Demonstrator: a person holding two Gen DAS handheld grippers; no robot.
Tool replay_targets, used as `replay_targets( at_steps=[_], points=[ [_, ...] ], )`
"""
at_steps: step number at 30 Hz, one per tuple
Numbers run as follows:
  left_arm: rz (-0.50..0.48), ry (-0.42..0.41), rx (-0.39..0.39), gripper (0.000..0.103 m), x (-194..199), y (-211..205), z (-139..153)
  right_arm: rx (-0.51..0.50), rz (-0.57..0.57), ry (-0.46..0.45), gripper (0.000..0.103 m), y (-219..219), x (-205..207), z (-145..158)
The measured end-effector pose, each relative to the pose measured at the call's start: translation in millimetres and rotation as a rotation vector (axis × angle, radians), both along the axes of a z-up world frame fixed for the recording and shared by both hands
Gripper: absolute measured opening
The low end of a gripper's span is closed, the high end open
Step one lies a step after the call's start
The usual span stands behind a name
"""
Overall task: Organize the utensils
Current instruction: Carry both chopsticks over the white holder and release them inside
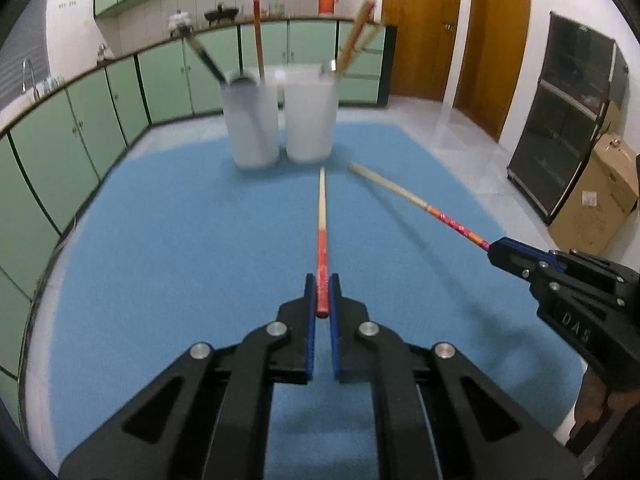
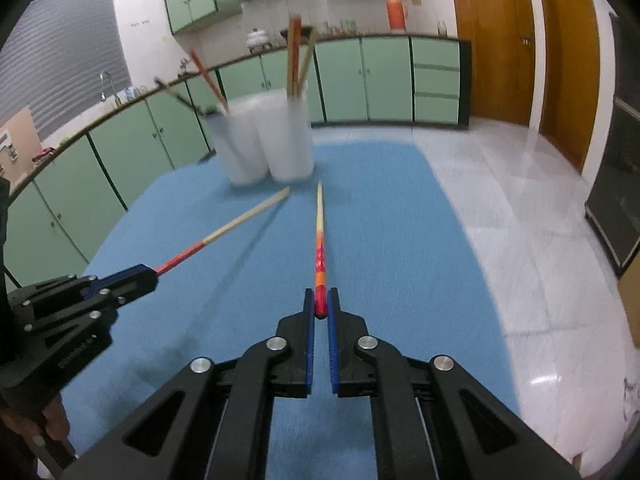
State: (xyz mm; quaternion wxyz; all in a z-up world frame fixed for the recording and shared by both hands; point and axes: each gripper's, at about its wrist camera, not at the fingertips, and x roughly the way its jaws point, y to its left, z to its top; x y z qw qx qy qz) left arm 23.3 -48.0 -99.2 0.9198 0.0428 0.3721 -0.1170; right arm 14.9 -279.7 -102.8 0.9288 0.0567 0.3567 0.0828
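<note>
1. The left gripper (image 1: pixel 323 294) has its fingers pressed together on the red butt end of a chopstick (image 1: pixel 321 216); the stick runs straight forward from the jaws, its pale tip aimed at the right-hand cup (image 1: pixel 310 116)
2. The right gripper (image 2: pixel 321 304) is likewise clamped on the red end of a second chopstick (image 2: pixel 319 232), whose long axis also lies straight ahead, tip toward the two white cups
3. Both sticks seem held above the blue mat (image 1: pixel 180 240), each casting a shadow below; the tips converge just short of the cups without touching
4. The left-hand cup (image 1: pixel 250 120) holds a dark-handled utensil and a red chopstick; the right-hand cup already holds several chopsticks, so it is probably the target
5. Judging by the pictures, the two tips sit about equally near the cup bases, but both point low at the walls, not the rims
6. The coming move likely calls for raising each butt end, tipping the stick toward upright, then lowering the tip over the rim
</note>
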Motion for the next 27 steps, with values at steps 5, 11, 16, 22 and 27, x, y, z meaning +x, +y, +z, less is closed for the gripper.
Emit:
replay_targets(
  at_steps=[5, 11, 16, 22, 27],
  points=[
    [0.000, -0.114, -0.021, 0.005, 0.4, 6.0, 49.2, 0.016, 0.006, -0.093, 0.006, -11.4, 2.9, 47.2],
    [-0.001, -0.204, -0.065, 0.005, 9.7, 9.1, 97.1, 0.074, 0.031, -0.164, 0.006, -20.6, 15.6, 92.6],
    [-0.014, -0.243, -0.076, 0.005, 21.0, 7.8, 119.0, 0.115, 0.064, -0.187, 0.006, -21.9, 32.0, 117.8],
    [-0.026, -0.275, -0.093, 0.005, 30.7, 12.4, 138.1, 0.113, 0.119, -0.219, 0.006, -15.2, 41.6, 143.0],
    [-0.024, -0.319, -0.099, 0.005, 34.2, 19.3, 152.9, 0.096, 0.154, -0.266, 0.006, -6.3, 50.3, 164.7]
  ],
)
